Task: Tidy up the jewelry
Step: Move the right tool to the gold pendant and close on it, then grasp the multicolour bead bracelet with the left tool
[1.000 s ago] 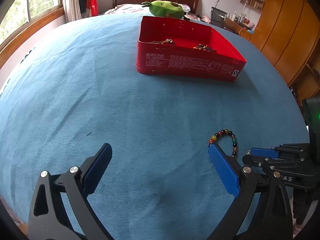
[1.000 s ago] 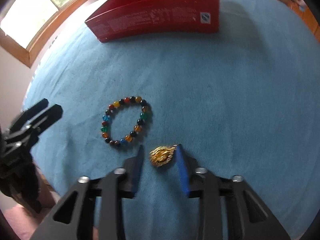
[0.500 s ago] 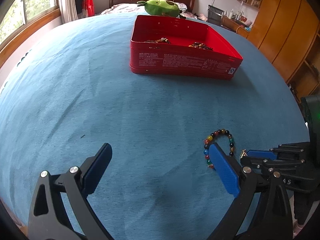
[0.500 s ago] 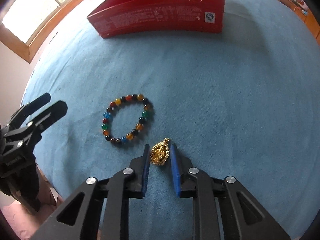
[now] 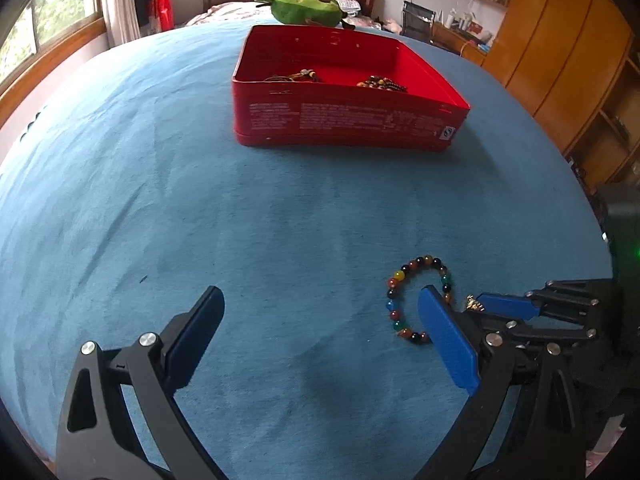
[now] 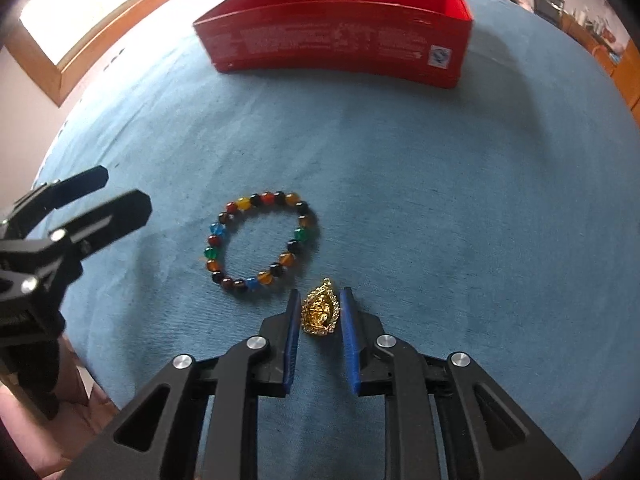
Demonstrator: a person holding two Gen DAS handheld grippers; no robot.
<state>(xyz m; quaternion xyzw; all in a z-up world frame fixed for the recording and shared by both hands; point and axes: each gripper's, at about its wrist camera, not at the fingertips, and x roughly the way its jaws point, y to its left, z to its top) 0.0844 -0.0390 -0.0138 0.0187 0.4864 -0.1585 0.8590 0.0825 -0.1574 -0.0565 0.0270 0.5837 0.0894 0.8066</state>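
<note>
Right gripper is clenching a gold pendant between its blue pads, low over the blue cloth; whether the pendant is lifted or touching the cloth is unclear. Left gripper is hanging released, jaws spread wide, holding nothing. A multicoloured bead bracelet is lying flat on the cloth, just beside the pendant's left, between the two grippers. A red tin is sitting well apart at the far side, two dark beaded pieces lying inside it. A green plush toy is resting behind the tin
</note>
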